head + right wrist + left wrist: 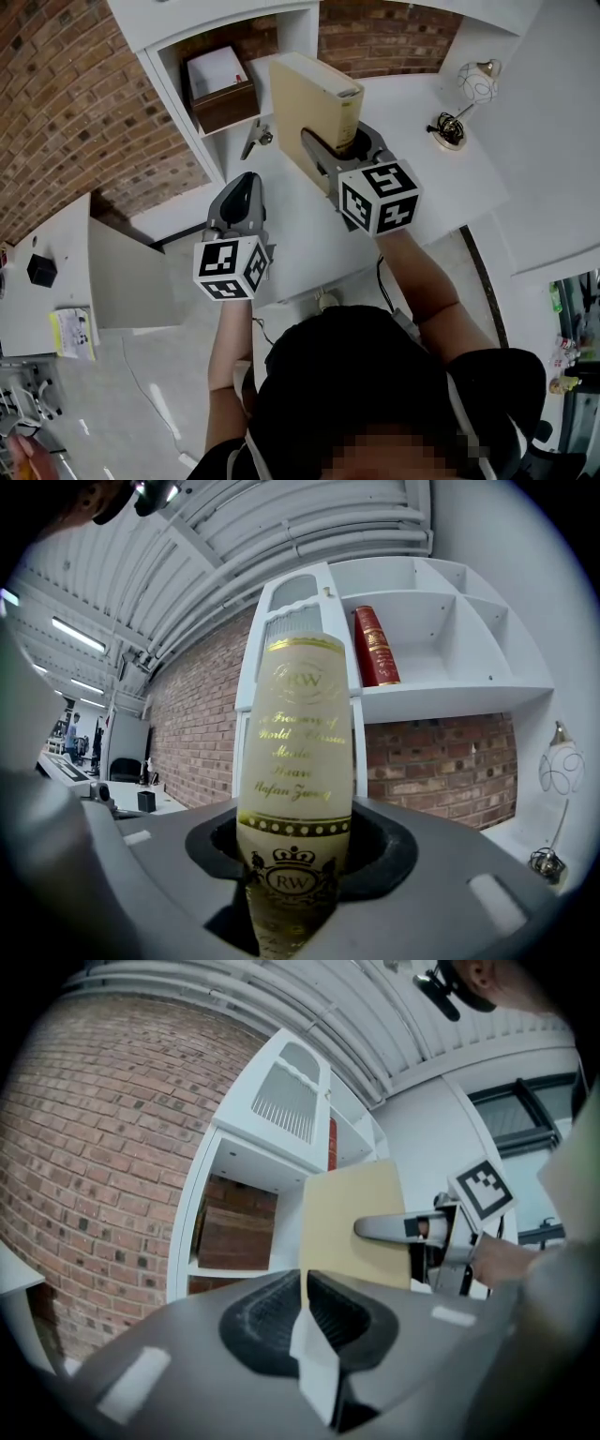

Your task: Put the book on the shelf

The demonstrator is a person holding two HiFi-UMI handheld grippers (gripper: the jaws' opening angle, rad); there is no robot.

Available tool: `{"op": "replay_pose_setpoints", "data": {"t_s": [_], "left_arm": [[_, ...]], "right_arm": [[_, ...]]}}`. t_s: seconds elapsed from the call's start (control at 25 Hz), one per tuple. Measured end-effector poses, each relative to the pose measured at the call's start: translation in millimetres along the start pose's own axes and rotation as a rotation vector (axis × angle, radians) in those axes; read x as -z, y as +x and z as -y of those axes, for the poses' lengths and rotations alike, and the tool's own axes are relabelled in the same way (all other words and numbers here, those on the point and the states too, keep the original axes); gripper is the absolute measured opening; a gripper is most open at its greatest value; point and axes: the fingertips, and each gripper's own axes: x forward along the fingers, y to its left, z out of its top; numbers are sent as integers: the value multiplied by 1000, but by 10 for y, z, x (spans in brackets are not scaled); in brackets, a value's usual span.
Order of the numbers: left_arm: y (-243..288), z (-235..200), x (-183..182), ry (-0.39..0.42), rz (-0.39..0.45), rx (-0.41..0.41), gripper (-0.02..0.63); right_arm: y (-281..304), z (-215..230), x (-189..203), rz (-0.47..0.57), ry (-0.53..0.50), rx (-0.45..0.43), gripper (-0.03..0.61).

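- Now we clamp the cream, gilt-lettered hardback book (314, 94) upright in our right gripper (342, 148), ready for the white shelf unit (298, 33).
- Our left gripper (246, 187) hangs aside, clenched and empty.

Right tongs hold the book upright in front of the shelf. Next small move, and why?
Probably raise the right tongs and ease the book forward toward the shelf. The book is clamped upright, and the compartment with the red book sits above and ahead, with free space beside that book.
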Motion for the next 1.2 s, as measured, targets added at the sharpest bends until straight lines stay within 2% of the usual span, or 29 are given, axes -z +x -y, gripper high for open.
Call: {"op": "replay_pose_setpoints", "data": {"t_s": [0.44,0.88,1.2], "left_arm": [[180,15,-173,56,20,-38,11],[305,-3,-227,66,20,-49,11],[374,-40,-213,70,11,-56,12]], "right_arm": [[199,131,-222,50,10,-41,227],[475,198,-392,77,-4,-44,229],[716,226,-389,62,-24,-16,227]]}}
